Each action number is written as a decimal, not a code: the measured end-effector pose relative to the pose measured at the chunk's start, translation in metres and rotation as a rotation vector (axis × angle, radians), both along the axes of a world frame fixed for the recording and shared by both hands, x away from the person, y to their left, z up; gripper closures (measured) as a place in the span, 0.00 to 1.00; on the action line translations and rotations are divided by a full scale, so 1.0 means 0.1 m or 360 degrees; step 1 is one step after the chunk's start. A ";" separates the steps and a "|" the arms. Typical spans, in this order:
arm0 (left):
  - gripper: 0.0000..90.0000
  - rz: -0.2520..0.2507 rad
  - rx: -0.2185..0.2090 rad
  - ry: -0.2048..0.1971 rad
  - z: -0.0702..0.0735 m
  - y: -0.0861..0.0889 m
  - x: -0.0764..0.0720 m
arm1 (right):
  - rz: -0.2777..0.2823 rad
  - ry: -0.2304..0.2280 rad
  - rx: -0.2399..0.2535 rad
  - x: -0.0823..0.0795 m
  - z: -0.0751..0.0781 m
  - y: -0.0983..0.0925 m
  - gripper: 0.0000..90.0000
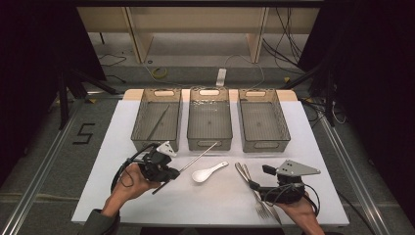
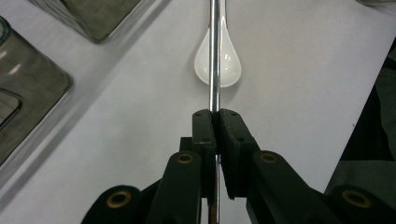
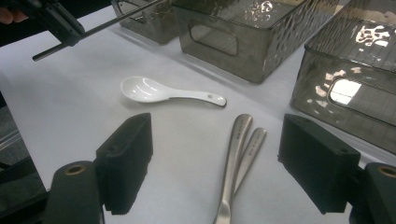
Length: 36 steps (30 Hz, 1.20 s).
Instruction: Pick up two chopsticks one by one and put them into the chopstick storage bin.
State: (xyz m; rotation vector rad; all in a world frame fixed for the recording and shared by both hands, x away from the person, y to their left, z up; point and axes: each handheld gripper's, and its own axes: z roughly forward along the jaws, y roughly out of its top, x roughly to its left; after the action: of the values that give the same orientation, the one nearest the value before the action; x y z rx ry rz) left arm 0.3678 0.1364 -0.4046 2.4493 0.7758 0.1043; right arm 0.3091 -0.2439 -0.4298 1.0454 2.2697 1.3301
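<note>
I see a lab test bay: black curtains (image 1: 29, 73), loose floor cables (image 1: 288, 44), aluminium rails (image 1: 44, 161) flanking my white-covered table (image 1: 303, 147).

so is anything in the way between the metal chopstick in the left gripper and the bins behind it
Nothing visible blocks it. The left gripper holds the metal chopstick above the table, its tip pointing toward the middle bin. The white spoon lies flat on the table beside and below that path.

White desk (image 1: 303, 147) up front, and on it a glossy white spoon (image 1: 208, 172). Three smoky grey, see-through bins (image 1: 209, 119) with rippled walls sit far. The chopstick (image 1: 198, 156) gleams silver, the forks (image 1: 254, 188) dull steel, and both tongs (image 2: 215, 122) are matte black.
</note>
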 end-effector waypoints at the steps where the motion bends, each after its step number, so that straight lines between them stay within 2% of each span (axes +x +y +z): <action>1: 0.94 0.0019 -0.0018 -0.0001 0.00 0.01 0.01 | -0.0001 0.0001 0.0001 0.00 0.00 0.00 0.30; 7: 0.94 0.0105 -0.0076 -0.0023 0.07 0.08 0.10 | -0.0005 0.0002 0.0003 0.00 0.00 -0.01 0.30; 14: 0.94 0.0208 -0.0132 -0.0052 0.16 0.24 0.28 | -0.0011 0.0001 0.0009 0.00 0.01 -0.02 0.30; 20: 0.94 0.0319 -0.0186 -0.0110 0.29 0.36 0.44 | -0.0008 -0.0003 0.0019 0.00 0.01 -0.02 0.30; 28: 0.94 0.0435 -0.0192 -0.0151 0.43 0.49 0.73 | -0.0001 -0.0005 0.0022 0.00 0.01 -0.02 0.29; 31: 0.94 0.0470 -0.0207 -0.0188 0.48 0.52 0.80 | 0.0000 -0.0009 0.0024 0.00 0.01 -0.02 0.29; 36: 0.94 0.0515 -0.0184 -0.0216 0.58 0.56 0.94 | 0.0004 -0.0016 0.0029 0.00 0.01 -0.02 0.28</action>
State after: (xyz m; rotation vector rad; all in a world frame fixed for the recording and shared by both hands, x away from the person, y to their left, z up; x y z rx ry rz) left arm 0.4622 0.1927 -0.3467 2.1660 1.0789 0.3344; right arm 0.3090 -0.2462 -0.4289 1.0397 2.2566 1.3567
